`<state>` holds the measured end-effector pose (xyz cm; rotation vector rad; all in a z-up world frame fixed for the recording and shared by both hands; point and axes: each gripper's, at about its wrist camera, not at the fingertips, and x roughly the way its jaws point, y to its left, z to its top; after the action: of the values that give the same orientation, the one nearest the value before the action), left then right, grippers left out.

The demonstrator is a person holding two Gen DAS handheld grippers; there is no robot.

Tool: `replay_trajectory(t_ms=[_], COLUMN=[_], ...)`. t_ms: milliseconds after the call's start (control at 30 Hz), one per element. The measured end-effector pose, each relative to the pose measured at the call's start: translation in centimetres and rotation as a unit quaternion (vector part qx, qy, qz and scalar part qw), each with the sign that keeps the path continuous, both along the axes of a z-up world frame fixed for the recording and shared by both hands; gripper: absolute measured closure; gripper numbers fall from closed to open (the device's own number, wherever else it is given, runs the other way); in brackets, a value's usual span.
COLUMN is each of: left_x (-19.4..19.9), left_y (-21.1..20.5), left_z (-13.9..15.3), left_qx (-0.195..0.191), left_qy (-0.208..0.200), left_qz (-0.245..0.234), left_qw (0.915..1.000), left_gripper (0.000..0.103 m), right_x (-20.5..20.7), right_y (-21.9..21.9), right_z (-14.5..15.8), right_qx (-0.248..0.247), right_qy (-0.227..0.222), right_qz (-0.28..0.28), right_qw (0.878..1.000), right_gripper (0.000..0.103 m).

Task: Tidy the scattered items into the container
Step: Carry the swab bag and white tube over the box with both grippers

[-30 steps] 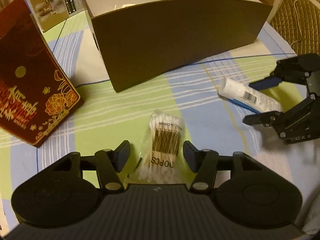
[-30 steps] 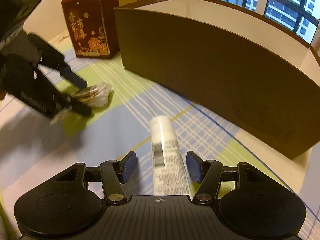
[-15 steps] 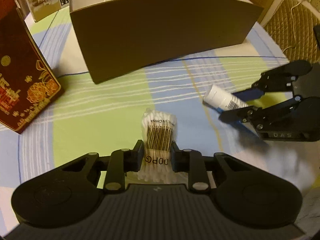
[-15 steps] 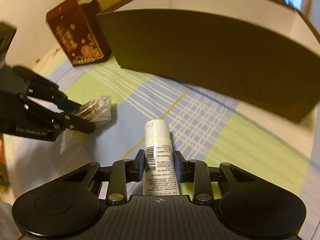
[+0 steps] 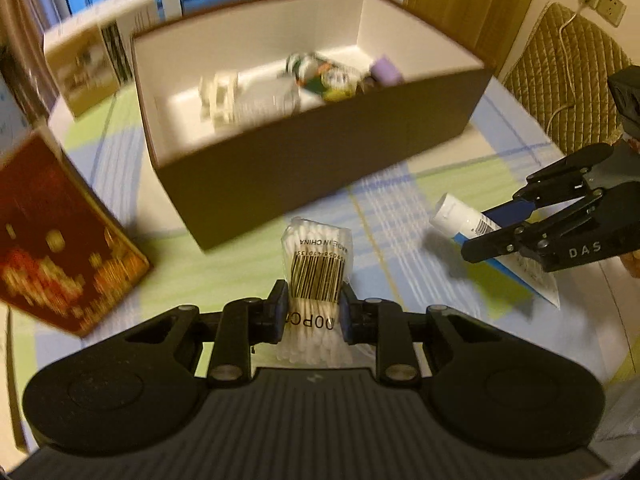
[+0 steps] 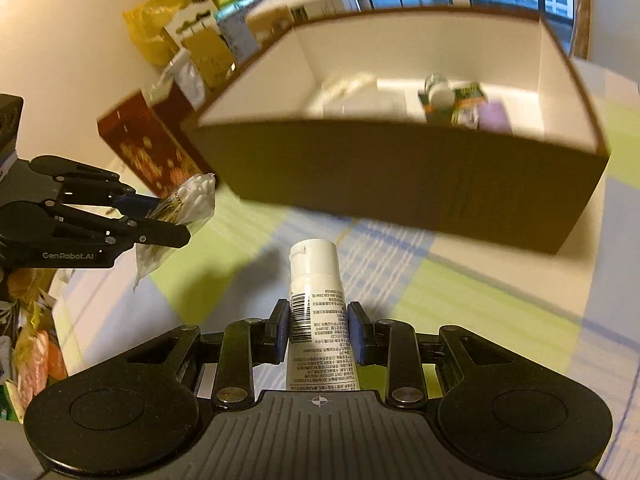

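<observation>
Two grips we log: our left gripper (image 5: pixel 313 312) clamps a clear cotton-swab packet (image 5: pixel 318 276); our right gripper (image 6: pixel 318 332) clamps a white plastic tube (image 6: pixel 320 320). Ahead of both, an open brown cardboard box (image 5: pixel 320 160).

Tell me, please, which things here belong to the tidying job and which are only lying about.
Belong to the job:
- clear bag of cotton swabs, clamped in the left gripper
- white squeeze tube, clamped in the right gripper
- open brown cardboard box, white inside, already holding a few items

Only lying about:
- dark red carton with gold print
- beige carton
- quilted chair cushion
</observation>
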<state>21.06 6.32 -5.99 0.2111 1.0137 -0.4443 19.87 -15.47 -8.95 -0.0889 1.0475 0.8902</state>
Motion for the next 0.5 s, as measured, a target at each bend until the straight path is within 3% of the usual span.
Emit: replay_trajectory(t_ms=[500], left_x=[6.9], left_y=[-1.5], left_z=[7.7], left_qx=[0.026], left_qy=[-0.099], left_qz=[-0.028], left_qw=[0.9943], left_gripper=[0.082], right_x=[8.1], right_y=[1.6], right_z=[8.5], right_qx=[0.065], right_qy=[-0.071], right_qz=[-0.032], right_qw=[0.995], right_gripper=[0.07])
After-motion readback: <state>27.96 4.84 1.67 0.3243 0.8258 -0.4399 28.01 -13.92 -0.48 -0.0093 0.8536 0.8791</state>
